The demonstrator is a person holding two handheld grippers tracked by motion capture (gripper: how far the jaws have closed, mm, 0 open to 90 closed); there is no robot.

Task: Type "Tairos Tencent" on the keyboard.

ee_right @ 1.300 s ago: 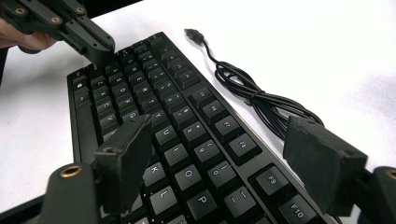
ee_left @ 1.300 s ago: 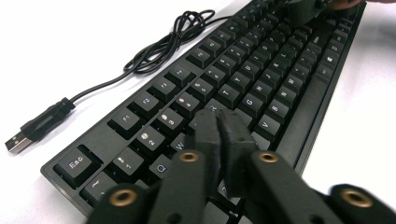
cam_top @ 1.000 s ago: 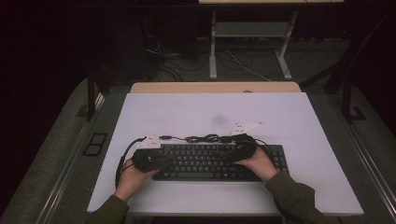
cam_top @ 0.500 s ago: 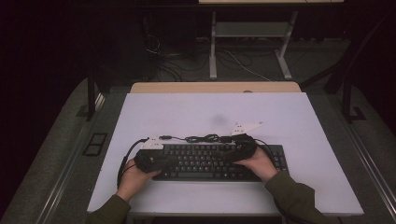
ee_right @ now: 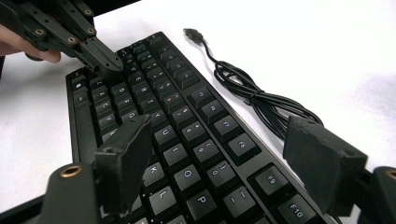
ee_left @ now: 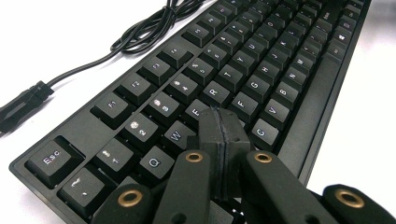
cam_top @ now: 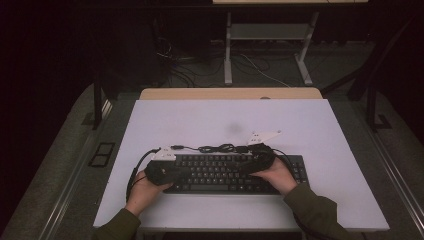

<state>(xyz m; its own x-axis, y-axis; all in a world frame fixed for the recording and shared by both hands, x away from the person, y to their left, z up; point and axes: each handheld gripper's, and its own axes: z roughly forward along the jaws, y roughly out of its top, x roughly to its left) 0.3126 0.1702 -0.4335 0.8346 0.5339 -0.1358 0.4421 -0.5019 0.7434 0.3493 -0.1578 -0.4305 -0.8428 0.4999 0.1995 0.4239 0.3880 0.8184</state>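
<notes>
Item: black keyboard (cam_top: 225, 172), lying flat on the white table (cam_top: 310, 125) in the lower centre of the high view, its black cable (cam_top: 215, 148) bundled on the tabletop just beyond its far edge. Left gripper (ee_left: 224, 128), lower centre of its own view: jaws clenched together with nothing between them, tip over the keys near E and D. Right gripper (ee_right: 224, 161): jaws released and spread wide, hovering over the keyboard's right half, pads clear of the keys.

Your left gripper (ee_left: 223, 122) has its jaws pressed together, tips resting on the black keyboard (ee_left: 243, 70) near the E and D keys. Its coiled cable (ee_left: 140, 32) lies on the white tabletop (ee_left: 60, 32).
</notes>
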